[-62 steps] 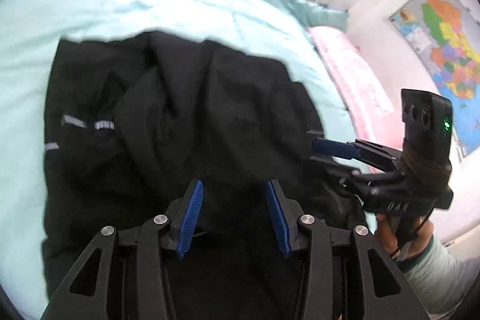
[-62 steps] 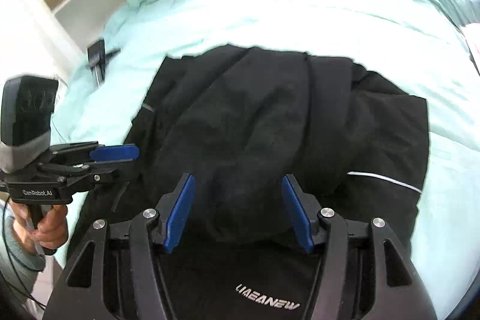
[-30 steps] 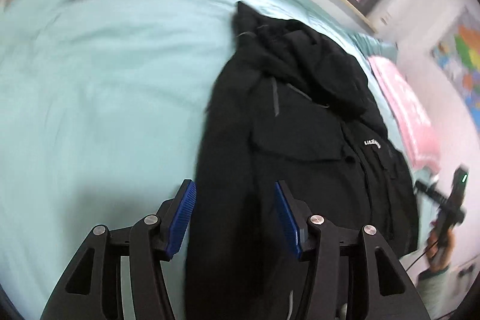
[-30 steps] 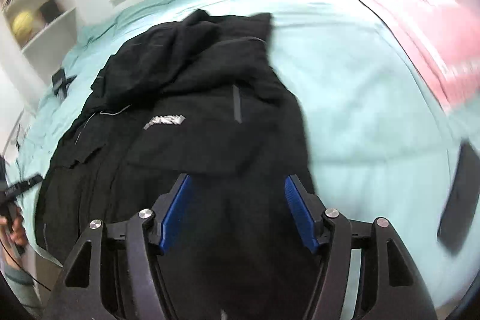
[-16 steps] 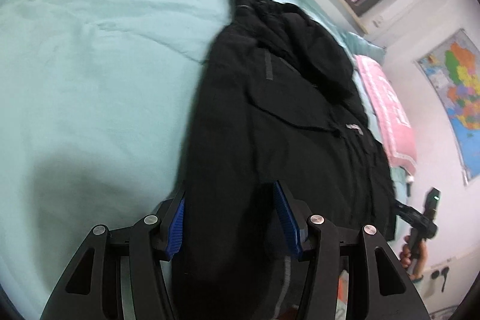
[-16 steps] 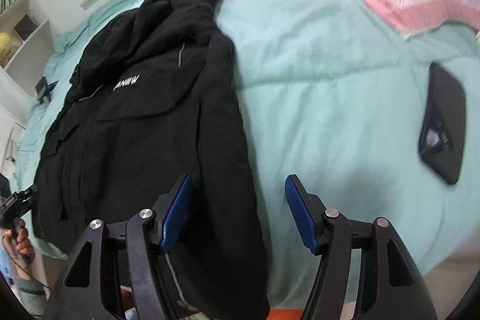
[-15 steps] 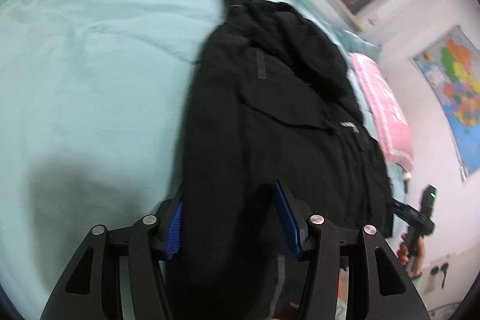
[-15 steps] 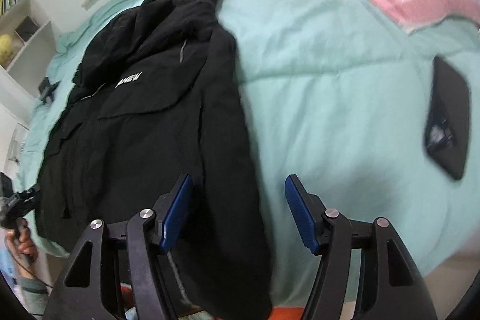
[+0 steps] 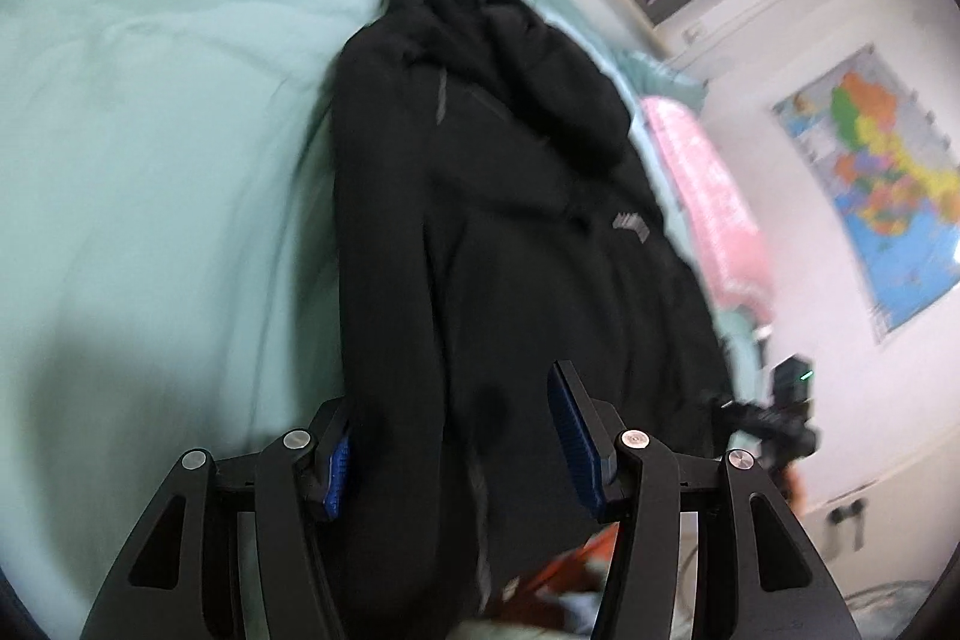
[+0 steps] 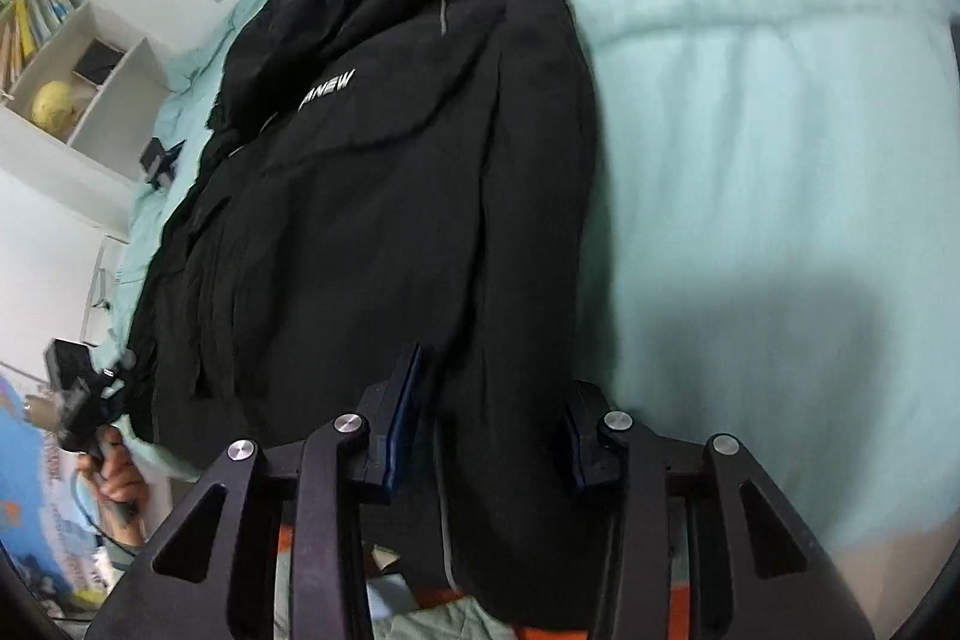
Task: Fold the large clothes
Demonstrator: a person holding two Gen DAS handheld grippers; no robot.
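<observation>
Left view, jacket: the black jacket (image 9: 498, 244) lay long on the green bed cover (image 9: 150, 130), hood end far away by the window, bottom end hanging close over the near bed edge
Left view, left gripper: the left gripper (image 9: 456, 436) was low at the jacket's near left side, with a thick roll of black cloth between its blue pads
Left view, left grip: the left pad was tucked against the cloth, but there was a gap at the right pad, so I could not tell if it was squeezing
Left view, other hand: the right gripper (image 9: 774, 418) was small and far off to the right, at the jacket's other bottom corner
Right view, jacket: the same jacket (image 10: 384, 172) ran away from the camera, white letters up near the hood, bottom end nearest
Right view, right gripper: the right gripper (image 10: 489, 430) sat on the jacket's near right side, and its jaws had just been closing
Right view, right grip: the sleeve side filled the space between the pads and both pads touched it, so it looked like it was holding the jacket
Right view, other hand: the left gripper (image 10: 108, 382) was far to the left at the other corner
What matters next: the jacket's long way pointed straight away from both grippers, each one nearest its own corner, so I think the bottom end would be lifted toward the hood
</observation>
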